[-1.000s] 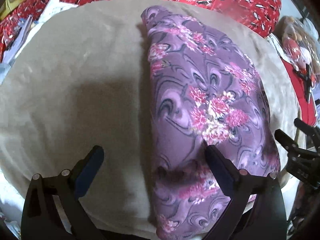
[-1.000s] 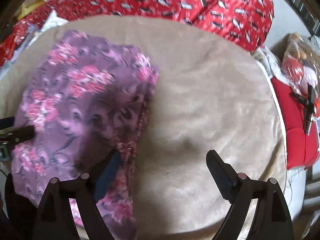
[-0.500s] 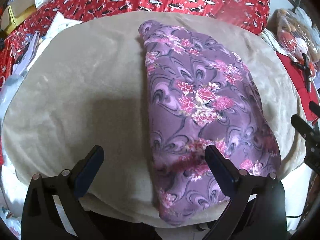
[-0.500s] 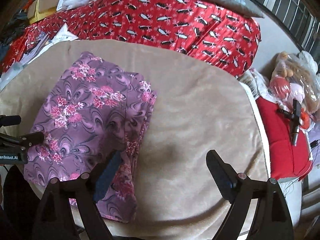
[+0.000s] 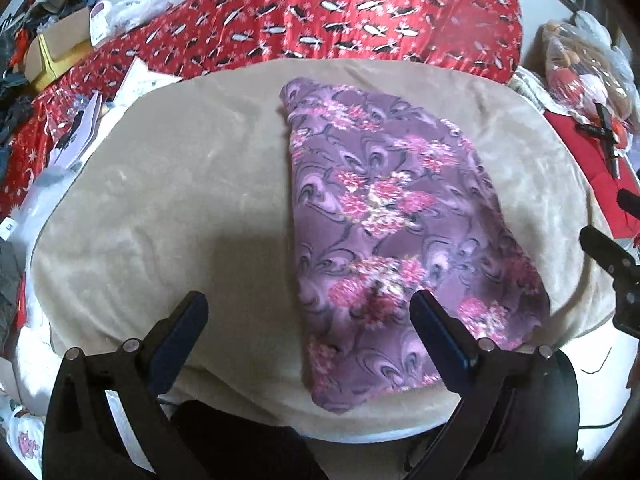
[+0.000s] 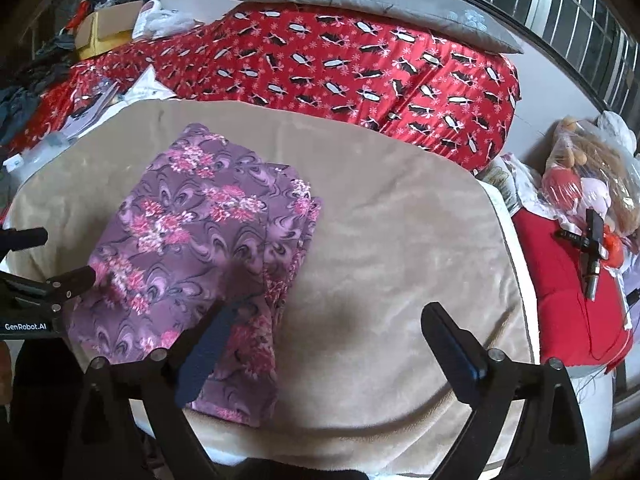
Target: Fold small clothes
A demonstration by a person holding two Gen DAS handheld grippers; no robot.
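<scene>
While folded purple garment (image 5: 400, 232) is laid flat on beige blanket (image 5: 168, 200), left gripper (image 5: 308, 320) is held wide apart, empty; right gripper (image 6: 332, 332) jaws opening, nothing gripped.

Both views pulled back and up from the purple floral garment (image 5: 392, 240): now smaller in frame, whole folded outline visible, including near edge at lower centre of left wrist view. Left gripper (image 5: 308, 336) no longer over the cloth's near end; right finger now clear above the fabric. Right gripper (image 6: 328, 340) fingers opening wider, nothing between them; left finger no longer touching garment edge, now above it. More surroundings revealed: red patterned bedding (image 6: 360, 68) at top, grey pillow (image 6: 372, 4) top centre, window bars upper right.
</scene>
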